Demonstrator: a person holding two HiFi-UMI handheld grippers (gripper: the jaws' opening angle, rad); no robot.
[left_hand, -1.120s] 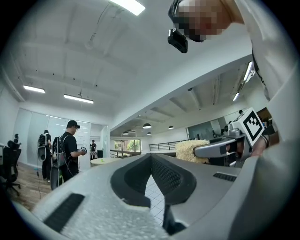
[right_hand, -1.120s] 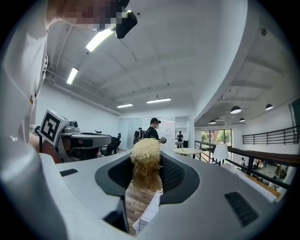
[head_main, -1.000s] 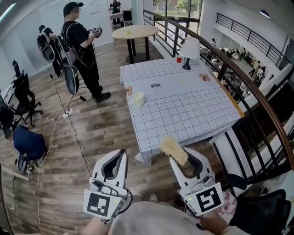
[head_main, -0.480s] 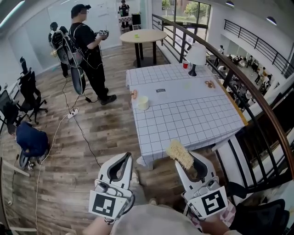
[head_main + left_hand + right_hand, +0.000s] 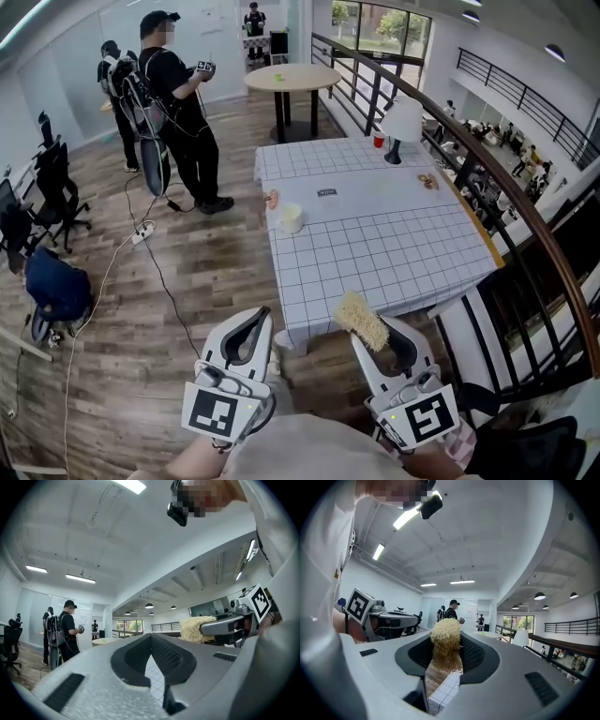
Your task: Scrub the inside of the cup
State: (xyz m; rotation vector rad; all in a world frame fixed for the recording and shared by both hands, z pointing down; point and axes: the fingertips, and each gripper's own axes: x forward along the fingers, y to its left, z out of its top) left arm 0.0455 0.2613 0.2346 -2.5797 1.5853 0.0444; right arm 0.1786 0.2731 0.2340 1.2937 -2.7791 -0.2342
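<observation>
Cup (image 5: 292, 217), pale and upright, stands on the checked table (image 5: 394, 253) close to its 9 o'clock edge. It lies at about 12 o'clock from the left gripper and 11 o'clock from the right, well apart from both and between no jaws. The table fills the middle of the head view, and at its 10 o'clock a person in black (image 5: 178, 112) stands on the wooden floor (image 5: 178, 272). A white lamp (image 5: 403, 122) sits near the table's far edge at 12 o'clock.

The left gripper (image 5: 258, 319) is at 6 o'clock in the head view, short of the table; its own view shows the jaws pressed together with nothing between them. The right gripper (image 5: 367, 339) sits at its 3 o'clock, jaws clamped on a straw-coloured bristle brush (image 5: 361, 321) whose tuft sticks out past the tips toward 11 o'clock. A small pinkish thing (image 5: 273, 199), too small to identify, lies just beside the cup at its 10 o'clock
</observation>
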